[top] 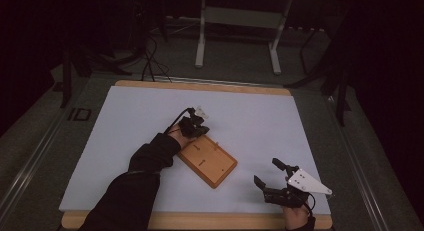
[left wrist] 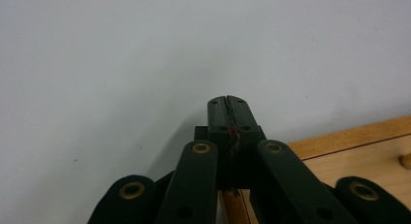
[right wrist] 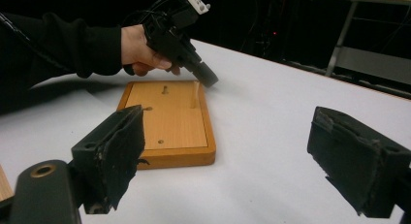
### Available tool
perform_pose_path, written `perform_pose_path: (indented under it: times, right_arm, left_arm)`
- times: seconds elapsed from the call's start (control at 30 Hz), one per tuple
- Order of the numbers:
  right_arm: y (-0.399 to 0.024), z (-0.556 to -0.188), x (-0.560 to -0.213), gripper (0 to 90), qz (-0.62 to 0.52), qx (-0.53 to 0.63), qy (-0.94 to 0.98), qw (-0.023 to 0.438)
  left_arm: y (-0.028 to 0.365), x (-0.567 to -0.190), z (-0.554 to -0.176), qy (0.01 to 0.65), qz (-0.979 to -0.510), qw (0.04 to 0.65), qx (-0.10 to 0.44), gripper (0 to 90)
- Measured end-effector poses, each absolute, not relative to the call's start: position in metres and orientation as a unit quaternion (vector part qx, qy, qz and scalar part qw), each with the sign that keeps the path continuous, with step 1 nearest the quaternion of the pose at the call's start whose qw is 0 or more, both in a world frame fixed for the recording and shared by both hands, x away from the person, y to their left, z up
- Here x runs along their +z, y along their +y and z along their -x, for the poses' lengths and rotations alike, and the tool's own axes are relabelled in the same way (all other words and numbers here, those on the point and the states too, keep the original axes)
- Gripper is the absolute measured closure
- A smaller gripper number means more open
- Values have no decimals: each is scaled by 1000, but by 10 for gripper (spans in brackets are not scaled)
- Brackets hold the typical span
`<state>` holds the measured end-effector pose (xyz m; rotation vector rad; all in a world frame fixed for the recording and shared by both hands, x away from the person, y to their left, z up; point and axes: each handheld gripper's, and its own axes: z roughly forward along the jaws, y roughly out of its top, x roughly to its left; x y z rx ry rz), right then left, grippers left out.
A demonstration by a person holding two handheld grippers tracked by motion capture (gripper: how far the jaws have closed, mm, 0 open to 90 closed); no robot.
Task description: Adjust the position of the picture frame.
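The left hand-held gripper (top: 200, 125), jaws clenched on nothing visible, hovers beside an upright peg (right wrist: 196, 94) on the wooden board (top: 209, 163). The right hand-held gripper (top: 270, 176) waits released on the surface (top: 250, 116). One peg stands seated; other holes appear unfilled.

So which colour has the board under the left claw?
Light orange-brown wood; the board shows best in the right gripper view.

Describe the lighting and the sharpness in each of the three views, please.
High view: dim overall, the surroundings almost black, the white table the brightest part. Left gripper view: even light, the shut left tongs cast a soft shadow to their left. Right gripper view: the open right tongs look soft up close, while the wooden board is sharper.
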<state>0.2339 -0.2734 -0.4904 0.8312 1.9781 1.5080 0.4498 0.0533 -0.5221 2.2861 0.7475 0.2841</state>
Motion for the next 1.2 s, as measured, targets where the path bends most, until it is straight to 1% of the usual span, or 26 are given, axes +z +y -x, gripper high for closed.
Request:
perform_pose_path:
  times: [0.17, 0.6, 1.13, 1.2]
  right_arm:
    - [-274, -234, -490, 129, -307, 556, 728, 257]
    - [-272, -234, -491, 129, -307, 554, 730, 259]
    - [-272, -235, -491, 129, -308, 553, 730, 258]
    - [-272, -235, -491, 129, -308, 553, 730, 258]
  left_arm:
    - [56, -522, -444, 288, -886, 347, 109, 900]
    - [80, -523, -406, 289, -884, 355, 96, 900]
    - [85, -525, -379, 288, -884, 359, 86, 900]
    - [85, -525, -376, 285, -884, 358, 93, 900]
